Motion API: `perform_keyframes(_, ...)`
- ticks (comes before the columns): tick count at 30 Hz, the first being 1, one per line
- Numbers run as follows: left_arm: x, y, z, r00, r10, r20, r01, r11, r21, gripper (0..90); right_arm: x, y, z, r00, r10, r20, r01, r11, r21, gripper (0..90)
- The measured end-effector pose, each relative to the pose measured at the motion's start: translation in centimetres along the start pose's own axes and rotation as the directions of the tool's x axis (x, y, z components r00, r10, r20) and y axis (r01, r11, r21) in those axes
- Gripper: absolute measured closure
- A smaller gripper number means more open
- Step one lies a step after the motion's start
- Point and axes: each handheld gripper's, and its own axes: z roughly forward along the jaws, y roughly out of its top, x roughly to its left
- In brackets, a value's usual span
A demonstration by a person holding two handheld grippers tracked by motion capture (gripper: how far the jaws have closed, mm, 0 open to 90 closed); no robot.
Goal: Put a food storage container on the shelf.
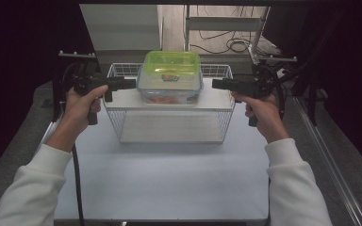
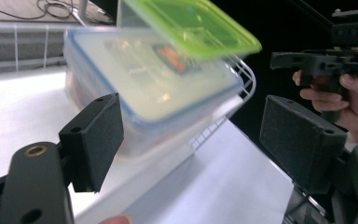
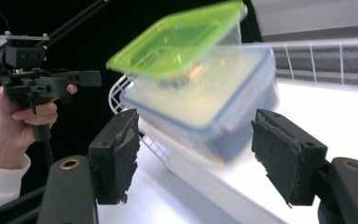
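- Both grippers, left (image 1: pixel 131 84) and right (image 1: pixel 217 84), hover unclenched flanking the blue-rimmed container (image 1: pixel 169 87) on the basket shelf (image 1: pixel 122 100); uneven closing could skew it.
- Ahead of my left jaws, the green-lidded box (image 2: pixel 193 25) perches tilted; a nudge might topple it.
- Between my right jaws the container sits ungrasped; a bump risks pushing it off.
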Motion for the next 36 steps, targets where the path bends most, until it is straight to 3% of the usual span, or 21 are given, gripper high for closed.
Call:
perform_keyframes(6, -0.6, -3.3, -1.3, 0.9983, 0.007, 0.058, -0.009, 0.9993, 0.036, 21.4, -0.4, -3.2, -1.3, 0.9997, -0.019, -0.015, 0.019, 0.999, 0.040, 32.4)
perform_keyframes(14, -0.6, -9.3, -1.3, 0.9977, 0.039, 0.056, -0.045, 0.9930, 0.110, 22.4, -0.5, -8.5, -1.7, 0.9980, -0.063, -0.004, 0.063, 0.988, 0.139, 32.4)
perform_keyframes(17, 0.0, -11.8, -0.8, 0.9970, 0.025, 0.074, -0.035, 0.9897, 0.139, 22.9, -0.8, -10.9, -1.5, 0.9976, -0.069, -0.002, 0.068, 0.984, 0.166, 32.4)
perform_keyframes(20, 0.2, -14.2, -0.1, 0.9969, 0.032, 0.072, -0.045, 0.9828, 0.179, 23.0, -1.1, -12.7, -1.2, 0.9962, -0.084, 0.022, 0.078, 0.977, 0.197, 32.4)
perform_keyframes(22, 0.2, -15.5, 0.4, 0.9973, 0.053, 0.050, -0.063, 0.9761, 0.208, 23.1, -1.3, -14.0, -0.9, 0.9935, -0.104, 0.047, 0.091, 0.971, 0.223, 32.4)
perform_keyframes(26, 0.2, -17.7, 1.5, 0.9970, 0.065, 0.042, -0.074, 0.9650, 0.252, 23.2, -1.5, -16.6, -0.2, 0.9914, -0.120, 0.051, 0.102, 0.958, 0.268, 32.2)
perform_keyframes(30, 0.1, -19.5, 2.6, 0.9959, 0.082, 0.039, -0.090, 0.9540, 0.286, 23.4, -1.7, -19.0, 0.5, 0.9913, -0.122, 0.049, 0.102, 0.949, 0.300, 32.1)
perform_keyframes(33, 0.2, -20.6, 3.4, 0.9963, 0.073, 0.045, -0.083, 0.9479, 0.307, 23.5, -2.2, -20.4, 1.1, 0.9920, -0.115, 0.053, 0.091, 0.938, 0.335, 32.0)
perform_keyframes(34, 0.3, -20.9, 3.7, 0.9963, 0.075, 0.043, -0.085, 0.9429, 0.322, 23.5, -2.2, -20.7, 1.2, 0.9920, -0.113, 0.056, 0.087, 0.935, 0.343, 31.9)
perform_keyframes(36, 0.3, -21.1, 3.8, 0.9964, 0.080, 0.030, -0.085, 0.9404, 0.329, 23.6, -2.4, -21.1, 1.4, 0.9925, -0.106, 0.061, 0.078, 0.934, 0.349, 31.9)
